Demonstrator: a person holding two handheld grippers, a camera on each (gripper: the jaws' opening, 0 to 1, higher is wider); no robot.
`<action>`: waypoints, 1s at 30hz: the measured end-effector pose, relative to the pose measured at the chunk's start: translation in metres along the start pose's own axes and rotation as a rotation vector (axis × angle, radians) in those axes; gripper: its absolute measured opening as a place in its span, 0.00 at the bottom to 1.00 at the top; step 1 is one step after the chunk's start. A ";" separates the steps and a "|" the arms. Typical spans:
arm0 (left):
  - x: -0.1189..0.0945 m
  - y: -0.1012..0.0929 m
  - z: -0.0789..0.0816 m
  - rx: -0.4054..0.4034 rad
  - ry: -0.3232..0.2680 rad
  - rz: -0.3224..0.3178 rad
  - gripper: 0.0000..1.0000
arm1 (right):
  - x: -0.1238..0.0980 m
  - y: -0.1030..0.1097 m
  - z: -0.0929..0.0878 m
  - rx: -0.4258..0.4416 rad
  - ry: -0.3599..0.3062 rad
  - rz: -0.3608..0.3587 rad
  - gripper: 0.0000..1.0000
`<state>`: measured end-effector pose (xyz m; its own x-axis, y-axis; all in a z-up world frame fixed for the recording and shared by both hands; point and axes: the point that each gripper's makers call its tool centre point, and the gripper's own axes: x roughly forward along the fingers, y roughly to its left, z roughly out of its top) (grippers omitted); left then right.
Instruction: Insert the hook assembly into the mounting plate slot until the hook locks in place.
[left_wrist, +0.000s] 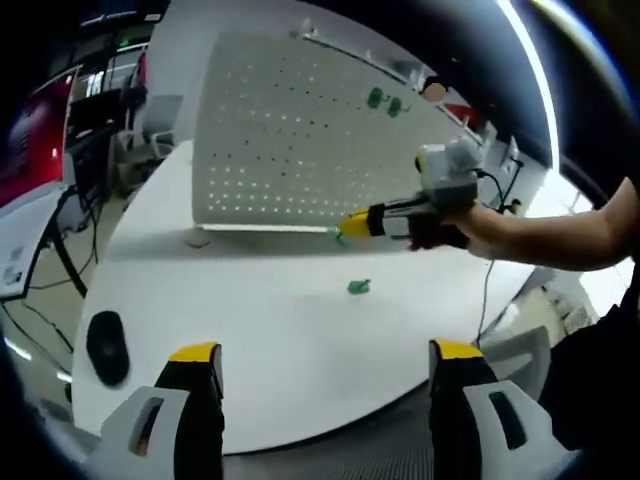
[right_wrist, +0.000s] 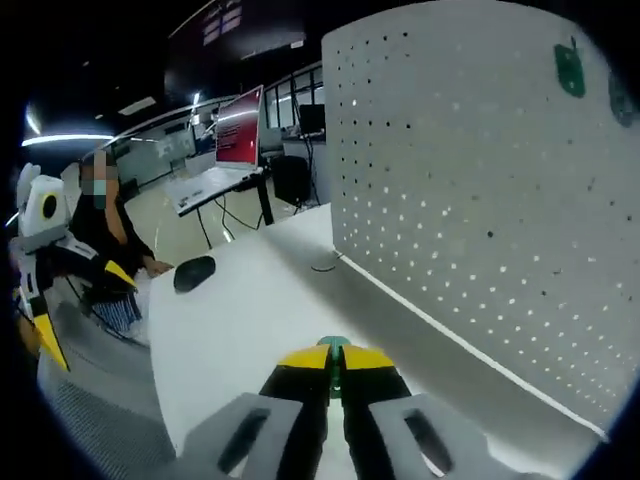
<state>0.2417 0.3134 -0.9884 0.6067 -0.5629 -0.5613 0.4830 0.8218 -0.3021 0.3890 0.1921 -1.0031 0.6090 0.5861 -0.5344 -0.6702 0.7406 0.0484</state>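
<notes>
The right gripper (left_wrist: 345, 226), reached out level over the table (left_wrist: 270, 320), pinches a green hook (right_wrist: 333, 347) just before the pegboard (right_wrist: 480, 190) foot. The left gripper (left_wrist: 325, 385) hangs back, jaws spread. Its view catches a second hook (left_wrist: 359, 287) lying loose; the right gripper view shows a mouse (right_wrist: 194, 272).

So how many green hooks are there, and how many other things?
Green hooks: 4 (two on the pegboard at and, one on the table at, one in the right gripper at)
Pegboard: 1
Mouse: 1
Total: 6
</notes>
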 end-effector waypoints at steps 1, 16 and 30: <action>0.000 -0.002 0.002 0.006 -0.003 -0.004 0.86 | -0.005 0.000 0.004 0.006 -0.014 -0.005 0.00; 0.003 -0.022 0.024 0.066 -0.017 -0.036 0.85 | -0.054 0.008 0.024 0.039 -0.139 -0.056 0.00; 0.016 -0.040 0.033 0.082 -0.012 -0.080 0.80 | -0.100 0.011 0.022 0.204 -0.271 -0.120 0.00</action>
<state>0.2534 0.2687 -0.9596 0.5716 -0.6276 -0.5286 0.5796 0.7648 -0.2813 0.3298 0.1493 -0.9308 0.7871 0.5366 -0.3043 -0.5052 0.8438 0.1810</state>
